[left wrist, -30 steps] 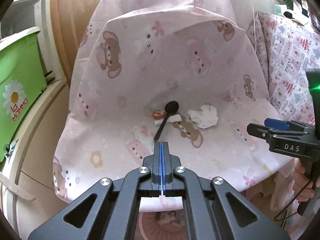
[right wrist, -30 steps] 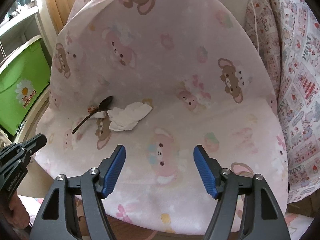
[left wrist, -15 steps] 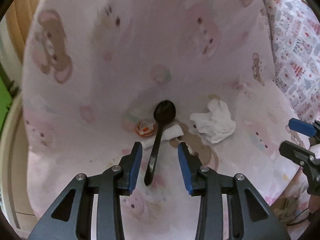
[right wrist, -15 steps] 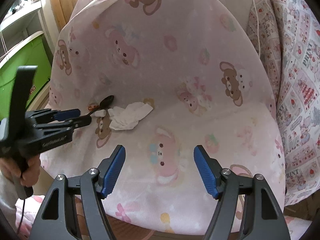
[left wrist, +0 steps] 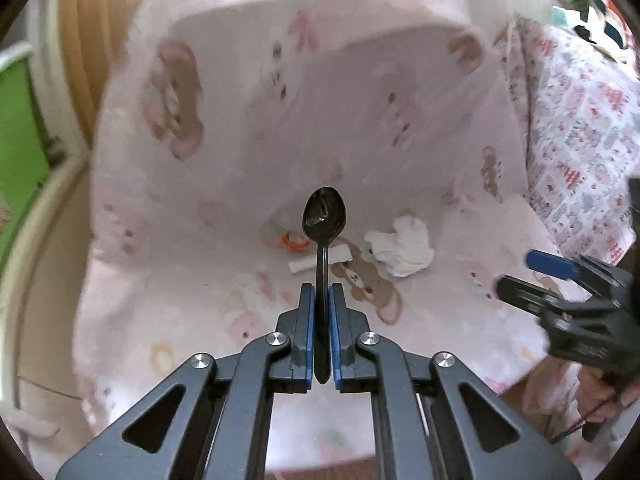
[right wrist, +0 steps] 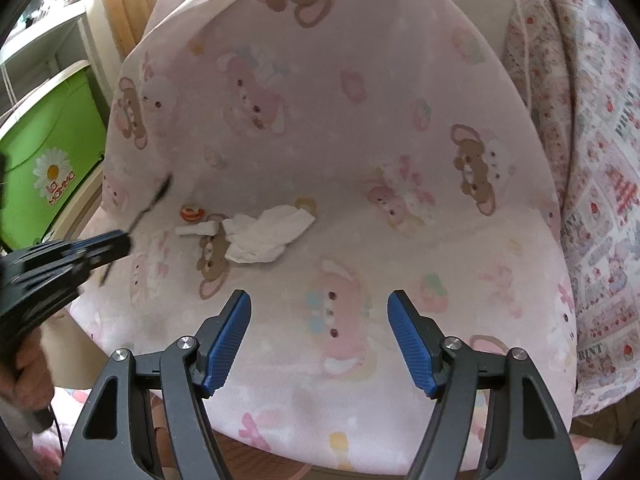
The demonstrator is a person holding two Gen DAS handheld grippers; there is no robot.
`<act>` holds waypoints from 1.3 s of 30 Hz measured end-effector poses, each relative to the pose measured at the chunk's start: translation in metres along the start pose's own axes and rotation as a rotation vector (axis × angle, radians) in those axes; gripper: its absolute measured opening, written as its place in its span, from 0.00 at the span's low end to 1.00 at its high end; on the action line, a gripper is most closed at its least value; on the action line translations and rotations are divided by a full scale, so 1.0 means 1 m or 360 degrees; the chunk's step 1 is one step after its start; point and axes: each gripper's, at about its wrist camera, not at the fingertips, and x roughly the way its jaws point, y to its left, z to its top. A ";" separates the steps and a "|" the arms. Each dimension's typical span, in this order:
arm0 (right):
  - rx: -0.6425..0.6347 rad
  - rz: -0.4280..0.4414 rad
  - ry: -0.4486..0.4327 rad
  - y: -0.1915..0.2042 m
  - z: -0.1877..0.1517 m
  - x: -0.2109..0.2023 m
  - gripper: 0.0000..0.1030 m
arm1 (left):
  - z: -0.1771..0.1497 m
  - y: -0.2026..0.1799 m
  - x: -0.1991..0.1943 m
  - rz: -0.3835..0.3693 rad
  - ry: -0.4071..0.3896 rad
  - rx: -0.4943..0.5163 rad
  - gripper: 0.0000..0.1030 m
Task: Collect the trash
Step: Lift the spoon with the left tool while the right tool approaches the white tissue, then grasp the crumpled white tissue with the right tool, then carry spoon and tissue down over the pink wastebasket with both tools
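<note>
The left gripper (left wrist: 319,292) has just closed on the spoon (left wrist: 323,216) handle – lift it straight and slowly, so it does not swing in the pinch. The right gripper (right wrist: 319,334) hangs open and empty. On the seat (right wrist: 400,260) – one tissue (right wrist: 266,236), one paper roll (right wrist: 198,229), one orange wrapper (right wrist: 192,213).

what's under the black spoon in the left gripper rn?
Under the black spoon, lifted off the seat in the shut left gripper: a small white roll and an orange-and-white wrapper on the pink cover. The handle hides the roll's middle.
</note>
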 end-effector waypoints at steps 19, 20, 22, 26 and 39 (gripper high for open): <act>-0.0150 -0.0028 0.0172 0.038 0.042 0.086 0.81 | -0.062 0.000 -0.044 0.0368 -0.0165 -0.0238 0.06; -0.0143 -0.0027 0.0173 0.039 0.042 0.089 0.77 | -0.064 0.002 -0.044 0.0384 -0.0173 -0.0246 0.06; -0.0158 -0.0059 0.0136 0.042 0.040 0.089 0.71 | -0.069 0.004 -0.043 0.0399 -0.0180 -0.0265 0.06; -0.0183 -0.0069 0.0057 0.047 0.033 0.084 0.36 | -0.074 0.002 -0.040 0.0411 -0.0181 -0.0263 0.06; -0.0056 -0.0036 -0.0095 0.036 0.013 0.014 0.16 | -0.076 -0.014 -0.070 0.0280 -0.0304 -0.0227 0.07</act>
